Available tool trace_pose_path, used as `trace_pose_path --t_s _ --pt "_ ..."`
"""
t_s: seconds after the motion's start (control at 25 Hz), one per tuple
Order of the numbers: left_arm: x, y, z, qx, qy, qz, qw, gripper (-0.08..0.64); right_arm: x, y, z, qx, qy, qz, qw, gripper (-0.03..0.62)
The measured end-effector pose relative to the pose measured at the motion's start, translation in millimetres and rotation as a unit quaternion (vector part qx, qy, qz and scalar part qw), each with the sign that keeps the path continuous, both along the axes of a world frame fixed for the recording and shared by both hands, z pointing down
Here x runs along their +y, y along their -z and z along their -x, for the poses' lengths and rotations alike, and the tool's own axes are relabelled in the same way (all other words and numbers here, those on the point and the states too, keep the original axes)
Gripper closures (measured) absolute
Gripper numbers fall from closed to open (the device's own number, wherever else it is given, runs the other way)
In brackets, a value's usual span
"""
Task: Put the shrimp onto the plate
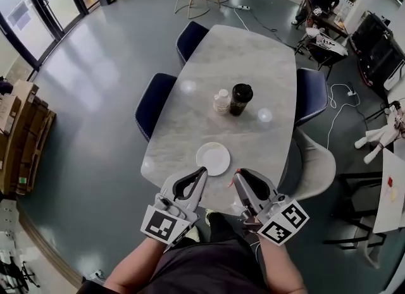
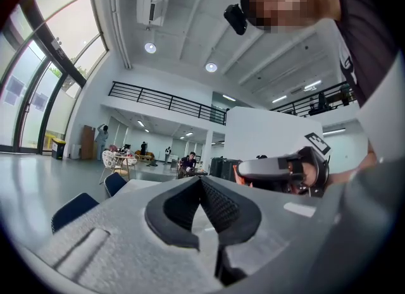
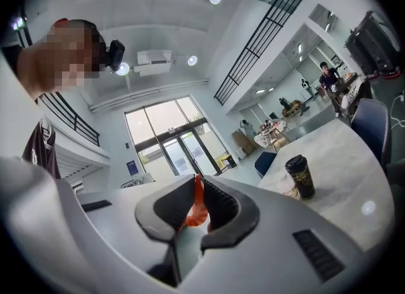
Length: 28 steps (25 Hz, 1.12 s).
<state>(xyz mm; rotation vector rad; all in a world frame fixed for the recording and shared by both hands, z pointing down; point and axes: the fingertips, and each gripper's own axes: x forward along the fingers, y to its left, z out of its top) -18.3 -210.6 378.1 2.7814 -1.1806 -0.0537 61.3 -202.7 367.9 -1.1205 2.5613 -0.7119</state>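
Orange shrimp [image 3: 195, 207] is sitting pinched in the right gripper [image 3: 196, 182], which is hovering by the white plate [image 1: 213, 159] at the table's [image 1: 253, 65] near edge. The carry is under way, probably needing a short move over the plate next. The left gripper [image 2: 201, 182] is hanging closed and empty.

Bright daylight, strong fisheye distortion

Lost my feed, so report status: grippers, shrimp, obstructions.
Right gripper shut on shrimp, short of the plate. Left gripper shut, empty. Plate bare; dark cup well behind it, not in the way.
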Motion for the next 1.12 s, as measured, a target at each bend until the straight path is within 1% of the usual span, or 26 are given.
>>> trace_pose_path --t_s 0.16,0.32,0.48,0.6,0.8,0.92,1.12 --pt "-38 -28 -10 -0.009 0.009 0.017 0.9998 0.553 -44 -43 -1 0.041 0.024 0.020 0.999 0.546" --pt "-62 -61 -8 -0.020 0.026 0.051 0.9982 0.552 -69 -91 7 0.087 0.042 0.045 0.994 0.546" --pt "-77 -92 2 -0.030 0.027 0.077 0.9962 0.552 -84 -150 19 0.146 0.044 0.084 0.985 0.546" --pt "-83 -115 6 -0.040 0.023 0.090 0.9949 0.552 -93 -188 26 0.190 0.046 0.099 0.976 0.546" --pt "-86 -154 5 -0.028 0.008 0.099 0.9946 0.554 -101 -236 31 0.226 0.044 0.117 0.966 0.546" --pt "-89 -171 6 -0.030 0.004 0.101 0.9944 0.552 -104 -263 35 0.259 0.051 0.126 0.956 0.546" --pt "-92 -189 11 -0.031 0.002 0.108 0.9937 0.552 -110 -304 41 0.333 0.067 0.131 0.931 0.546"
